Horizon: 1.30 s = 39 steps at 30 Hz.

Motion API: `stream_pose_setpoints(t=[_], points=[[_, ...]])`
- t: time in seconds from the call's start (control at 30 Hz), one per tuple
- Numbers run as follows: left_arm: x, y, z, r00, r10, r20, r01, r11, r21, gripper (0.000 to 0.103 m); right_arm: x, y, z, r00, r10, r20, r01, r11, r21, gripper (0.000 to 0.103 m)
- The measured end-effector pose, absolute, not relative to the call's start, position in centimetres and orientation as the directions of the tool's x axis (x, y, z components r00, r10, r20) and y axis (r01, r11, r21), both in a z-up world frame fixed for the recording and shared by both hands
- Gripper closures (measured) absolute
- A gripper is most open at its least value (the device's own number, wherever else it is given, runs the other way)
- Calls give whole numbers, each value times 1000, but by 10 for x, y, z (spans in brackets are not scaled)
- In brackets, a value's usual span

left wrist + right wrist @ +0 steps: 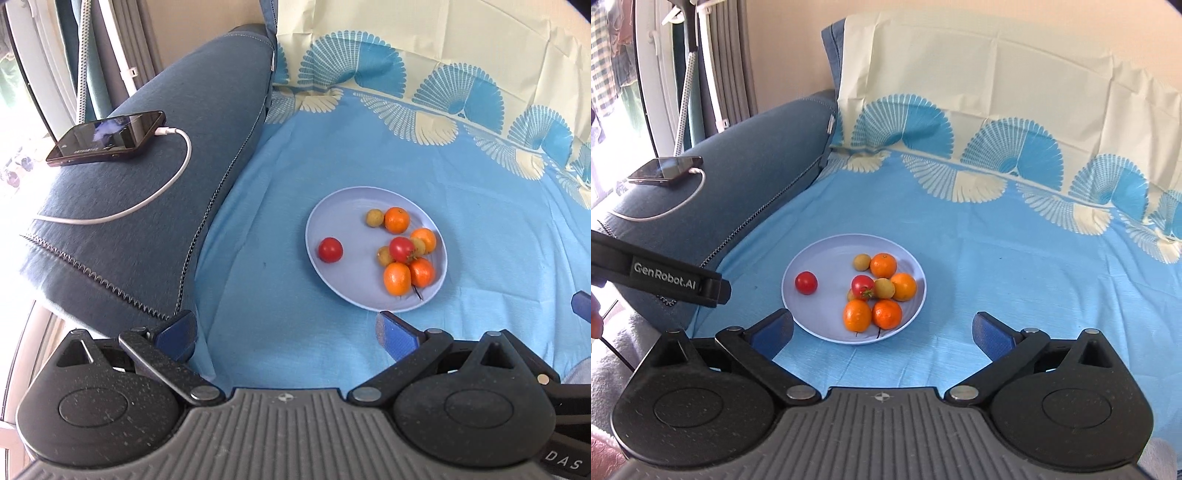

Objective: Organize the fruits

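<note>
A pale blue plate [332, 218] [827, 254] lies on the blue cloth and holds the fruit. Several oranges [397, 220] [883, 265] and small yellow-green fruits [374, 218] [861, 261] cluster on its right half around one red tomato [401, 249] [862, 285]. A second tomato [330, 249] [806, 282] sits alone on the left half. My left gripper [286, 332] is open and empty, hanging near the plate's near rim. My right gripper [882, 330] is open too, nothing between its fingers, just short of the plate.
A dark phone [107, 138] [665, 170] on a white charging cable [147, 201] rests on the blue sofa arm [147, 221] at the left. A cream and blue patterned cloth [997, 110] drapes over the backrest behind. The left tool's body [661, 280] crosses the right wrist view at the left.
</note>
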<state>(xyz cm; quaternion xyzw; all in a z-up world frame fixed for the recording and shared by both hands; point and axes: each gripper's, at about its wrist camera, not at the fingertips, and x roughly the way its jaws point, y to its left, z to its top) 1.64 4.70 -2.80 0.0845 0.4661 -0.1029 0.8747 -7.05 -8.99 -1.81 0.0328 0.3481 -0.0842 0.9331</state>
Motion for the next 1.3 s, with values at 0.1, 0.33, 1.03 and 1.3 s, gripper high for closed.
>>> stream_pose_setpoints(t=[0.1, 0.33, 1.03, 1.3], points=[[7, 46, -25, 552, -99, -828, 258, 965, 56, 0, -81, -87, -13, 758, -138, -637, 176, 984, -4, 1], [-8, 43, -22, 563, -95, -821, 260, 963, 67, 0, -98, -85, -5, 779, -147, -610, 175, 984, -13, 1], [-13, 39, -20, 567, -98, -818, 284, 955, 82, 0, -104, -84, -2, 781, -154, -605, 184, 983, -13, 1], [-13, 37, -22, 567, -82, -820, 280, 955, 98, 0, -103, -86, -5, 774, -158, -613, 190, 982, -13, 1]])
